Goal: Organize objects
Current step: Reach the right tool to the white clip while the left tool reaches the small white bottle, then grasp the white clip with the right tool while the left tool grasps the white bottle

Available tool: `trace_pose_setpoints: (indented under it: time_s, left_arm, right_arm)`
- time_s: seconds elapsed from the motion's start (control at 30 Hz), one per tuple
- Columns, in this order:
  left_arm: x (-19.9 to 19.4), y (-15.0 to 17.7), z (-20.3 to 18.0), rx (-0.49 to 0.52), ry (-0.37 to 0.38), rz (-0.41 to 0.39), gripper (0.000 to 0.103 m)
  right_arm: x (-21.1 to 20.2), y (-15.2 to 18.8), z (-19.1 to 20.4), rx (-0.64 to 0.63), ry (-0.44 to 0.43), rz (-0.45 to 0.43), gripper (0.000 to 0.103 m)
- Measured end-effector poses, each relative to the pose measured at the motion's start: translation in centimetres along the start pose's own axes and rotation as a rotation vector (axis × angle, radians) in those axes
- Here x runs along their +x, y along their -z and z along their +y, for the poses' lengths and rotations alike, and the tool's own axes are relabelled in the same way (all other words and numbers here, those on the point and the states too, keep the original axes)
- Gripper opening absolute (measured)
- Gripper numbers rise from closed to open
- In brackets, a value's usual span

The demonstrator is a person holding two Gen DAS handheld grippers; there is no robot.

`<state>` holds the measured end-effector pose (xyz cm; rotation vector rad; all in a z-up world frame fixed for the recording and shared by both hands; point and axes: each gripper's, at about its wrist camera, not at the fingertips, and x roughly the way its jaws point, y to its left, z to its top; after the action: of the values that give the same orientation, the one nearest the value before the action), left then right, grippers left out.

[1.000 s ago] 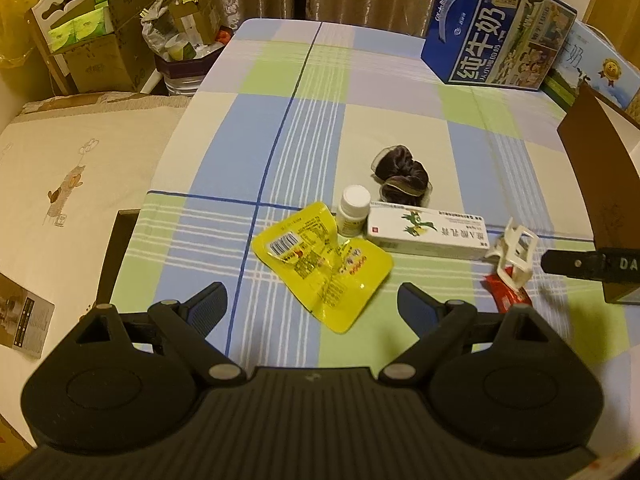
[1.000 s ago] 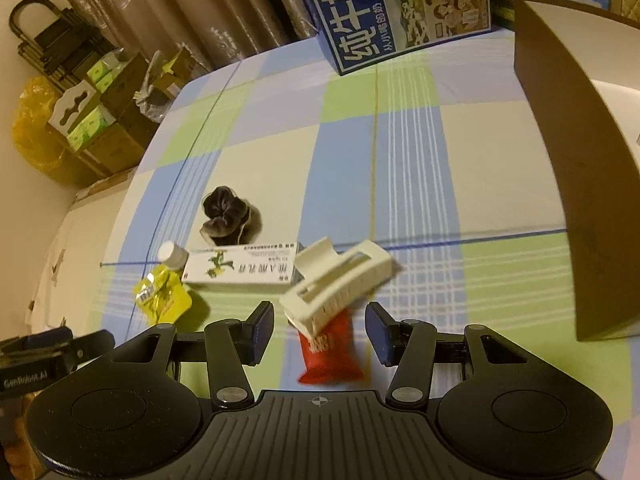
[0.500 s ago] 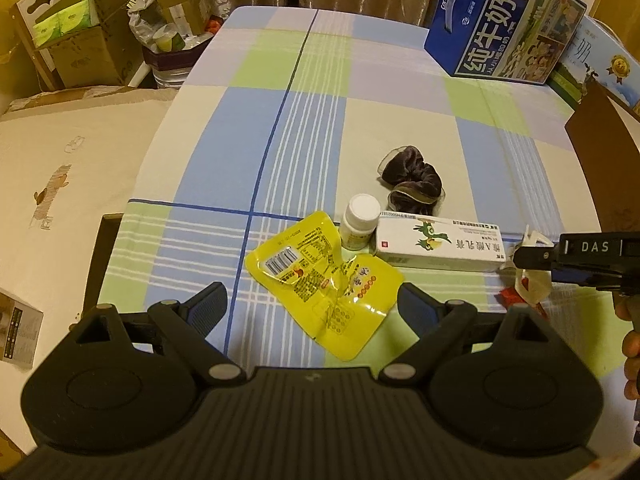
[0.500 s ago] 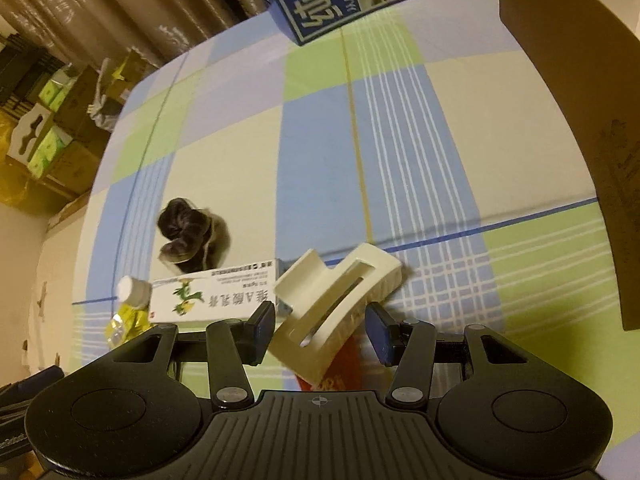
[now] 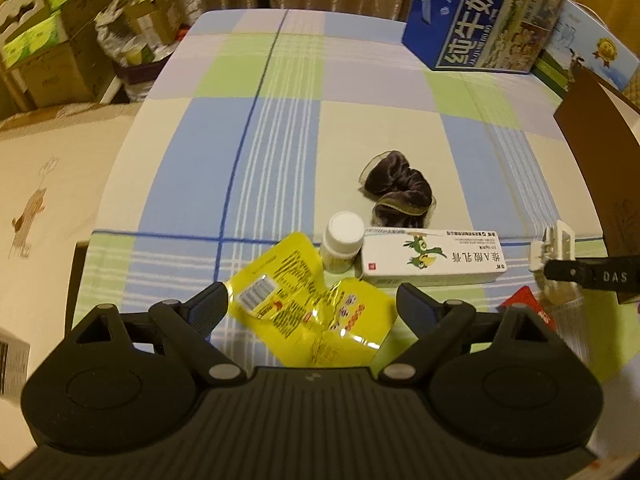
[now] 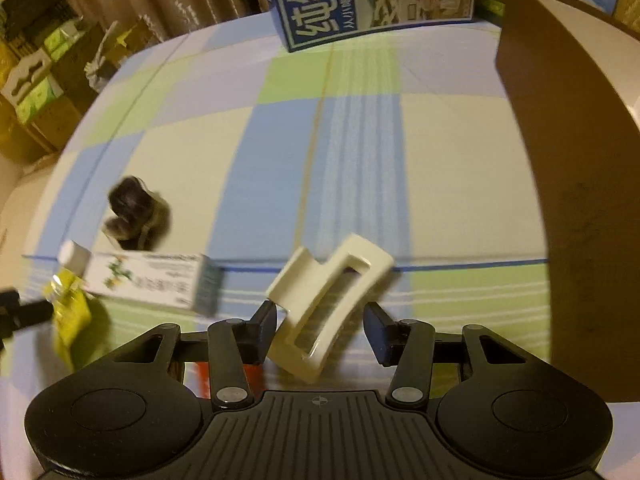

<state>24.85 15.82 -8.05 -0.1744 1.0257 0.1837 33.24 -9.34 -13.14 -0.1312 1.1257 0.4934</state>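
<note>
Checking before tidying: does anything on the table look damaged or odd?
The yellow snack packet by the left hand-held gripper lies crumpled and looks torn open. The dark scrunchie is just bunched up. Nothing spilled.

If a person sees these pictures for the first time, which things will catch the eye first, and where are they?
The cream hair claw stands out first, tilted between the open fingers of the right gripper. Next comes the crumpled yellow packet on the checked tablecloth, just ahead of the open left gripper. At the far edge stands a big blue milk carton box.
</note>
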Motion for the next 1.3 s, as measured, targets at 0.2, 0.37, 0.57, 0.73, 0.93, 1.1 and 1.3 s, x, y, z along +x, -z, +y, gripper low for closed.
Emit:
trace_pose_setpoints:
  time_s: [0.2,0.37,0.57,0.73,0.93,1.1,1.3]
  left_arm:
    - [1.3,-0.7,-0.4,0.054,0.016,-0.025,0.078]
    - [2.3,-1.7,-0.4,0.080,0.036,-0.064,0.061]
    - [3.5,-2.4,-0.4,0.107,0.063,-0.071,0.040]
    - [3.8,-2.6,-0.6,0.117,0.101,-0.079,0.021]
    - [3.5,-2.3,-0.9,0.135,0.091,-0.088,0.021]
    - [2.2,-2.6,-0.3,0.096,0.082,-0.120,0.021]
    - [1.0,-2.8,-0.3,0.089,0.073,-0.132,0.021]
  right_arm:
    - [-0.7,0.9,-1.4,0.002,0.045,0.001,0.047]
    - [-1.3,1.4,-1.4,0.019,0.050,-0.009,0.047]
    - [-1.7,1.5,-1.4,0.041,0.052,-0.013,0.047]
    - [-2.3,1.3,-1.3,0.044,0.053,-0.032,0.047]
    - [-2.4,1.1,-0.5,0.014,0.045,-0.053,0.047]
    - [-1.5,1.0,0.2,-0.003,0.066,-0.057,0.047]
    - [-0.3,0.4,0.2,-0.003,0.080,-0.080,0.047]
